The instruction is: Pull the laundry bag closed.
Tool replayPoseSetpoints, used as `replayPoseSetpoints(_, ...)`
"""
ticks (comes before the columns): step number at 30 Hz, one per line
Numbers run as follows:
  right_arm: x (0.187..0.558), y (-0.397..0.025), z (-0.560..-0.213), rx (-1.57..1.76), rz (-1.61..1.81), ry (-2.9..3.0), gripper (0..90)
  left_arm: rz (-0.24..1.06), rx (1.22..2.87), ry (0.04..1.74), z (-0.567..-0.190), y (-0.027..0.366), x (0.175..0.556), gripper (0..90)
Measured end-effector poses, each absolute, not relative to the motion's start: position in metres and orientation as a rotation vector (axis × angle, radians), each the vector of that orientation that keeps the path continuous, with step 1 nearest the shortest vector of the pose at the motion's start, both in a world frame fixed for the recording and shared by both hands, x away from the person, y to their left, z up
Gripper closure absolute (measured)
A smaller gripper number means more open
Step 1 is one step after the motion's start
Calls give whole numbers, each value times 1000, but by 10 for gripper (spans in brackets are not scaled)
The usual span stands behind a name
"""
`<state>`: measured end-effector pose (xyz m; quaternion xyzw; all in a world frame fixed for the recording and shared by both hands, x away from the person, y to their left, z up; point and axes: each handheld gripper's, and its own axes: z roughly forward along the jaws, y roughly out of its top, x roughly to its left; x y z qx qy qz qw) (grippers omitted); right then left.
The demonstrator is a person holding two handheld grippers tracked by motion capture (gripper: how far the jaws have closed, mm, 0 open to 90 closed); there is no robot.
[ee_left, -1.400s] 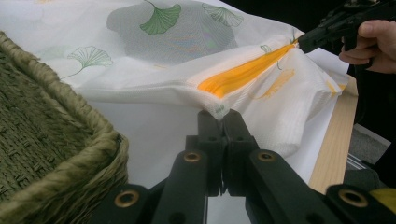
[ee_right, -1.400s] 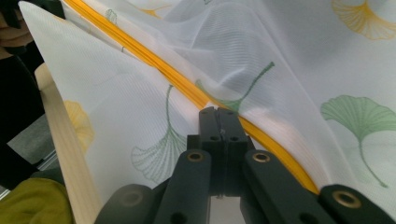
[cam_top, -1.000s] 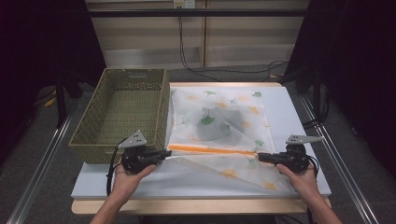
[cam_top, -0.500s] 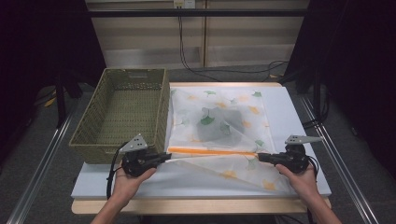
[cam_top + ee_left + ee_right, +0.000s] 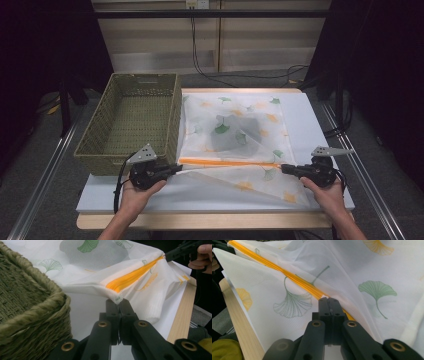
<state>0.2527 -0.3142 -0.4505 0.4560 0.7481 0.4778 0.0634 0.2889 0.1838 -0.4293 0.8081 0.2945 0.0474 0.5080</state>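
Observation:
A thin white cloth [image 5: 232,125] printed with green and yellow ginkgo leaves lies on the white table, its near part lifted into a fold with an orange band [image 5: 227,162] along the crease. My left gripper [image 5: 176,170] is shut on the fold's left corner [image 5: 117,298], just by the basket's near right corner. My right gripper [image 5: 284,169] is shut on the fold's right end, pinching the orange band [image 5: 317,292] and the cloth [image 5: 352,270]. The fold stretches taut between both grippers, a little above the table.
A woven olive basket [image 5: 131,117] stands at the left, its rim [image 5: 40,307] close beside my left gripper. The white table sheet [image 5: 310,115] ends in a wooden front edge [image 5: 210,220]. Dark floor and metal rails flank the table.
Both grippers have kept their hold on the cloth. The left gripper has drifted slightly nearer and lower, and the fold hangs a bit more toward the front edge.

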Motion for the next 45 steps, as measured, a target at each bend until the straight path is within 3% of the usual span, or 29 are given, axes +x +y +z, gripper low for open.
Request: replayPoseSetpoints(45,234,-354,-464,1484,1351,2206,900,112,1988,761,-436,189,286,876)
